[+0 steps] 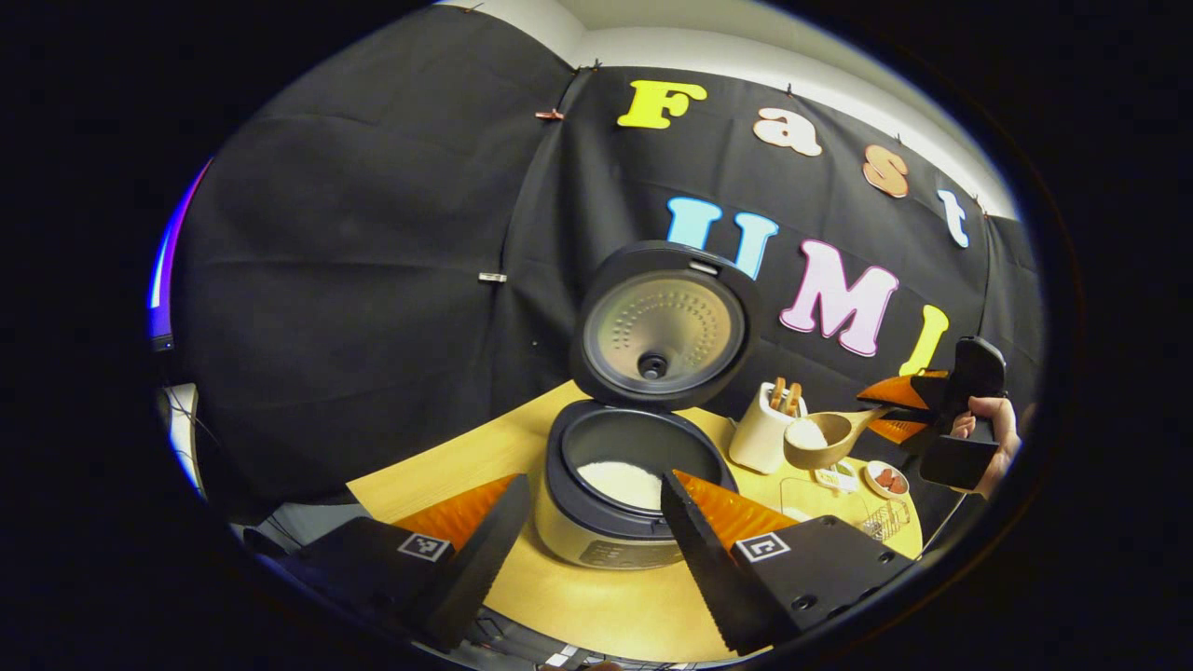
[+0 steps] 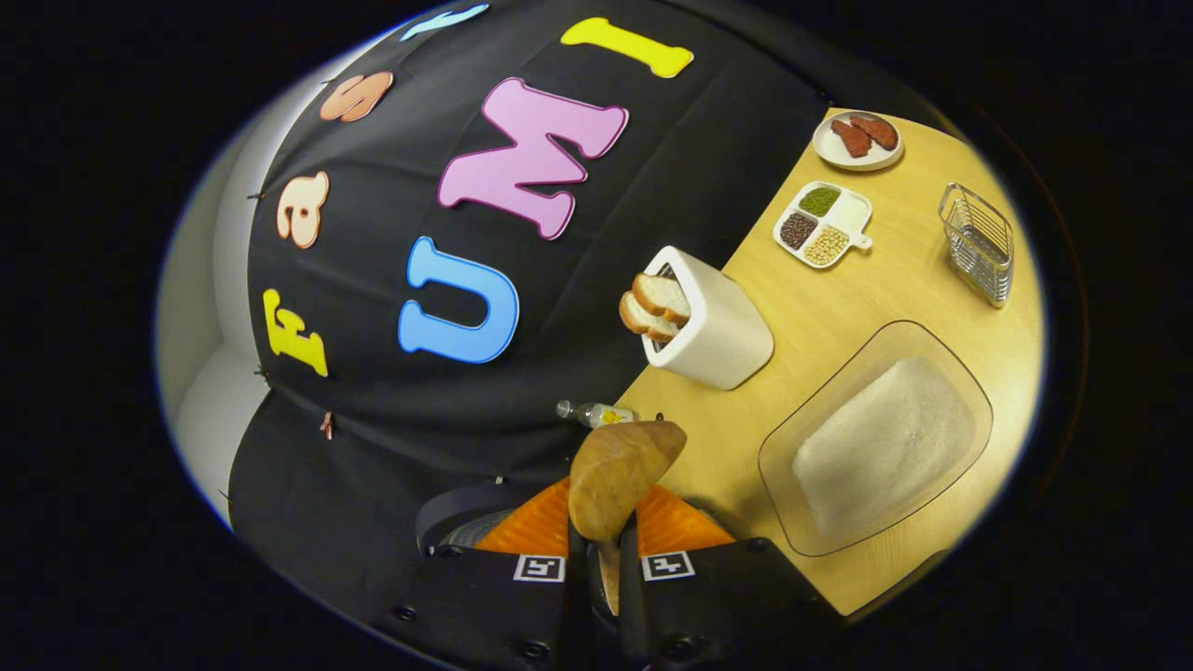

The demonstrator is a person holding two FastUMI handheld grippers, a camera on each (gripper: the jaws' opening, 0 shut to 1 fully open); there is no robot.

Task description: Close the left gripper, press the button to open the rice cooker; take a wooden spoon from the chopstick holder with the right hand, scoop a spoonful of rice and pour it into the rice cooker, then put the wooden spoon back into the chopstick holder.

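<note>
Wooden spoon: the wooden spoon (image 1: 820, 438) is held level above the table, its bowl heaped with white rice, just right of the chopstick holder and to the right of the cooker; in the right gripper view its bowl (image 2: 619, 475) is seen from the back, rising between the fingers.
Right gripper: the right gripper (image 2: 601, 559) is clamped on the spoon's handle, both fingers pressed against it; in the left gripper view it (image 1: 909, 410) is seen at the right with a hand (image 1: 988, 433) around its body.
Rice cooker: the rice cooker (image 1: 624, 494) is placed near the front edge of the table, its lid (image 1: 664, 324) raised upright, white rice seen inside the inner pot.
Left gripper: the left gripper (image 1: 587, 522) is hung before the cooker, jaws wide apart, nothing between them.
Chopstick holder: a white chopstick holder (image 1: 762, 431) is set just right of the cooker toward the back edge; wooden pieces are seen in its mouth (image 2: 713, 326).
Rice tray: a clear tray (image 2: 876, 438) of white rice is laid on the table (image 2: 820, 317).
Far items: a divided dish (image 2: 824, 224) of what seem to be beans, a small plate (image 2: 857, 140) with reddish pieces and a wire basket (image 2: 979, 242) are set near the table's far edge.
</note>
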